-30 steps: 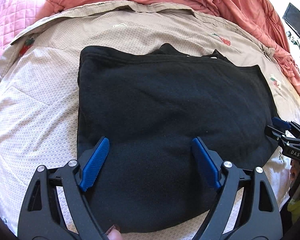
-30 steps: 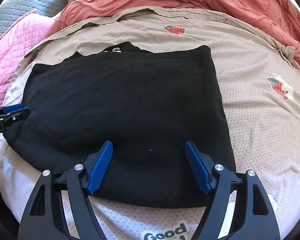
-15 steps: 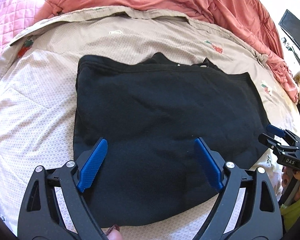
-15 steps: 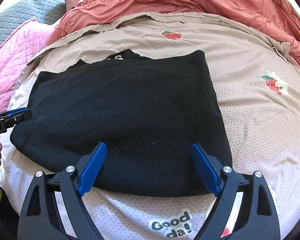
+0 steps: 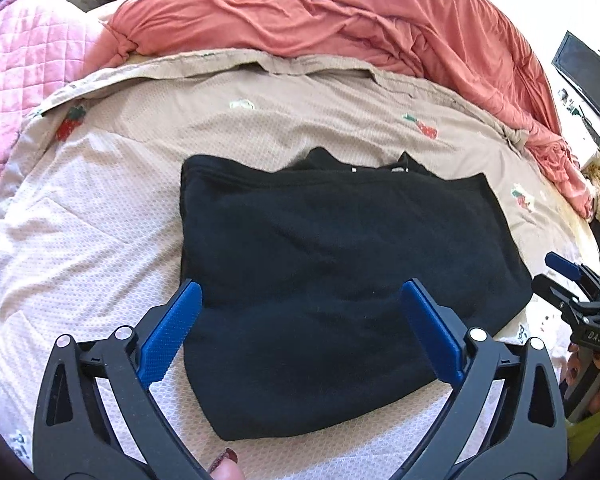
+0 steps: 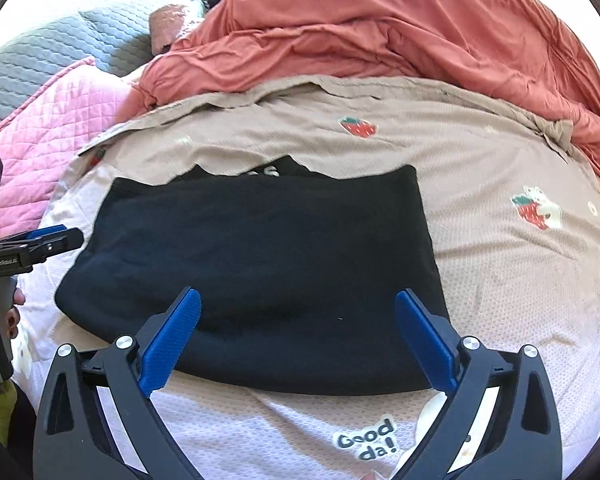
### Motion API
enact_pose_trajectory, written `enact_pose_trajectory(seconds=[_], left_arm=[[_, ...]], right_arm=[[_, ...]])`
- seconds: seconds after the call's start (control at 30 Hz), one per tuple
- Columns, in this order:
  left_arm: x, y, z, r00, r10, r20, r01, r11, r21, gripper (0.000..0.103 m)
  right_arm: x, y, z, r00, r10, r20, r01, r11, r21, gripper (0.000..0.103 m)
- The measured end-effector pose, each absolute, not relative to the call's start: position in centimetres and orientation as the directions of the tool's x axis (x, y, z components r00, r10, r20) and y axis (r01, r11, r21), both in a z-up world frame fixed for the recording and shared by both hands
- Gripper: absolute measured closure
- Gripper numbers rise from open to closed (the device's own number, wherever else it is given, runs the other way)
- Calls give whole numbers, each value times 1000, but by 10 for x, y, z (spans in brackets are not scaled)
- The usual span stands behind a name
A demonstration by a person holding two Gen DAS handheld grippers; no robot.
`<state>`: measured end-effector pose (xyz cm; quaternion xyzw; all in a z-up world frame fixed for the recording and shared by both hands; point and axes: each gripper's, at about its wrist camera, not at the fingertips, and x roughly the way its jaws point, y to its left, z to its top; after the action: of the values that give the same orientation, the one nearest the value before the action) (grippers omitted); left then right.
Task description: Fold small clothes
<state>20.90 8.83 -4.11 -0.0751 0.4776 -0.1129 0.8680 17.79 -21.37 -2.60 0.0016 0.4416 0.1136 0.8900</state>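
A black garment [image 5: 340, 264] lies folded flat on the beige strawberry-print bedspread [image 5: 100, 208]; it also shows in the right wrist view [image 6: 268, 264]. My left gripper [image 5: 300, 328] is open and empty, held above the garment's near left part. My right gripper [image 6: 296, 336] is open and empty above the garment's near edge. The right gripper shows at the right edge of the left wrist view [image 5: 572, 292]; the left gripper shows at the left edge of the right wrist view [image 6: 32, 248].
A rumpled salmon duvet [image 5: 340, 20] lies along the far side of the bed. A pink quilted blanket [image 5: 24, 76] lies at the far left, a grey quilt [image 6: 40, 52] behind it. A black screen [image 5: 584, 72] stands at the far right.
Both grippers have drawn back and up from the garment, so it looks smaller and more of the bedspread shows. Both stay open.
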Motion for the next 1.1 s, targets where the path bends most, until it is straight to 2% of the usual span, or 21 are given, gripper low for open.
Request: enact_pose_trajectory(seconds=[0.4, 0.7, 1.1], left_arm=[[206, 111, -19, 569, -259, -780, 86, 963, -257, 9], [207, 152, -3, 627, -220, -747, 4, 960, -280, 9], [212, 189, -9, 625, -197, -755, -84, 945, -315, 10]], right_arm=[[161, -173, -5, 601, 239, -763, -283, 956, 77, 6], [145, -119, 4, 593, 303, -746, -410, 911, 44, 6], [124, -23, -22, 516, 361, -776, -611, 791, -38, 6]])
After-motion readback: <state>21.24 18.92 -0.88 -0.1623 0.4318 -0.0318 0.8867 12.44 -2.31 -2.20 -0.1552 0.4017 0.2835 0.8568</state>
